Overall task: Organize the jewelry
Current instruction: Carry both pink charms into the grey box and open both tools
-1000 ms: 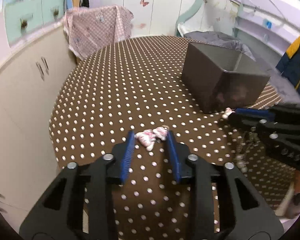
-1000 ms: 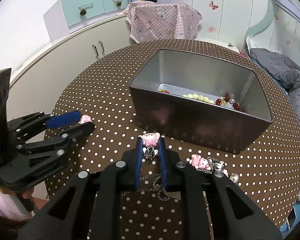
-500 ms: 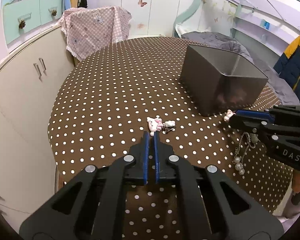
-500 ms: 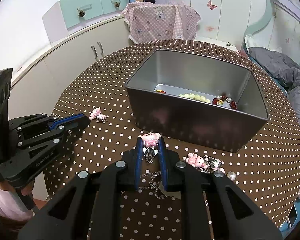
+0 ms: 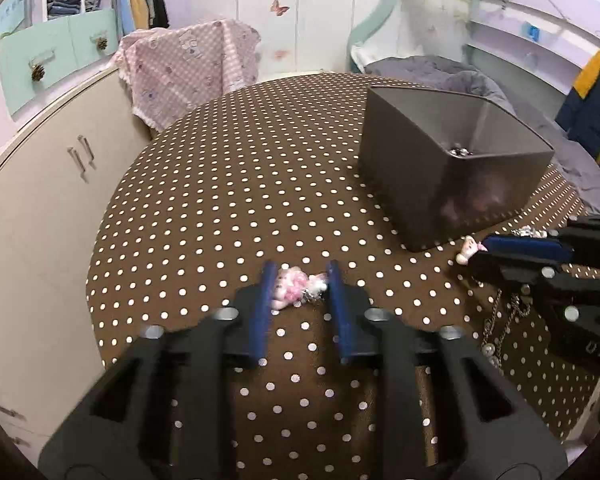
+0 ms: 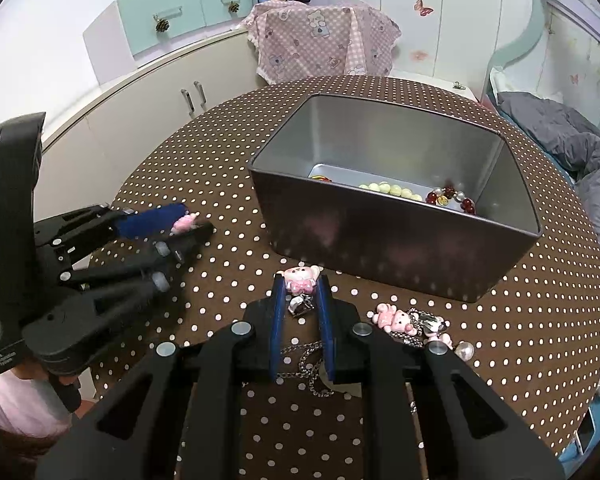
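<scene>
My left claw is opening astride the pink charm; I should close squarely; my right claw pinches a pink bear charm; the tin waits at one o'clock.

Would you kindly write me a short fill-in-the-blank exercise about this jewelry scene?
1. The right gripper is shut on a pink ____ charm.
2. The beaded bracelets lie inside the grey ____.
3. The tablecloth is brown with white ____.
4. The pink charm between the left gripper fingers lies on the ____.

Missing words: bear; box; dots; tablecloth
</scene>
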Motion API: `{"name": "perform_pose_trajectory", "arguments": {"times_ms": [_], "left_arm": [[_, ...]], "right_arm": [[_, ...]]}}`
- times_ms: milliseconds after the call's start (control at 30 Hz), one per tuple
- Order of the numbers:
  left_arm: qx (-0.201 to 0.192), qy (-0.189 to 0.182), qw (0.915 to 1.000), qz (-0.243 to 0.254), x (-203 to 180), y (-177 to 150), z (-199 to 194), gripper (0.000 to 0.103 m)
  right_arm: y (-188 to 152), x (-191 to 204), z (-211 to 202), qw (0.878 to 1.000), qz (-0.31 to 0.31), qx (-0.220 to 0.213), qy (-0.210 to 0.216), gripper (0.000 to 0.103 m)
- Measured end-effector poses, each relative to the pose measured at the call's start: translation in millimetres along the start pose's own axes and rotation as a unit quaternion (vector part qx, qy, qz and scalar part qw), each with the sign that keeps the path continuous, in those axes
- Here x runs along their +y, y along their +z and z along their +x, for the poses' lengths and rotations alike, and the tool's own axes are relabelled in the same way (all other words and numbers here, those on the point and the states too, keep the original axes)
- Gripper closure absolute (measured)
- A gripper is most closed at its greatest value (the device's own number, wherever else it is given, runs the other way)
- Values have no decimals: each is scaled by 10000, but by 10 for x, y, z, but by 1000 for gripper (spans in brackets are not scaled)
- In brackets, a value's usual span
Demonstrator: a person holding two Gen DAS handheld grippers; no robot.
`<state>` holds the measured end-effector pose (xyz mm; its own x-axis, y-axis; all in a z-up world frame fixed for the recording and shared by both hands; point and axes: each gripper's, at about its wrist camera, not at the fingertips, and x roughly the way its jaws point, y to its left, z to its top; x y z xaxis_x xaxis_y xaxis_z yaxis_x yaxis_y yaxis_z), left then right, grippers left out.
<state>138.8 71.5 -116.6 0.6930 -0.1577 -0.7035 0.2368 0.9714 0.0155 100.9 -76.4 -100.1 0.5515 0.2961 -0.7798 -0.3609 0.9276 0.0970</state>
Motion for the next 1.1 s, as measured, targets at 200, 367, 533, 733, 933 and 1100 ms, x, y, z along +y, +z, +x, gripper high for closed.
{"name": "perform_pose_trajectory", "arguments": {"times_ms": [200, 367, 533, 733, 933, 1100], "left_arm": [[-30, -18, 10000, 7, 5, -10, -8, 79], [9, 4, 10000, -30, -18, 2, -16, 79], [-65, -128, 9999, 31, -103, 31, -96, 79], [-447, -336, 9982, 227, -244, 137, -350, 79], [-778, -595, 9943, 428, -425, 256, -557, 79], [-905, -751, 9922, 425, -552, 372, -572, 79]], "right_arm": [[5, -2, -12, 10000, 12, -22, -4, 89], [18, -11, -45, 10000, 27, -75, -26, 89], [29, -18, -105, 9998, 26, -162, -71, 89], [39, -40, -285, 9992, 58, -386, -132, 89], [90, -74, -488, 9973, 108, -687, -238, 89], [137, -171, -576, 9956, 199, -859, -332, 89]]}}
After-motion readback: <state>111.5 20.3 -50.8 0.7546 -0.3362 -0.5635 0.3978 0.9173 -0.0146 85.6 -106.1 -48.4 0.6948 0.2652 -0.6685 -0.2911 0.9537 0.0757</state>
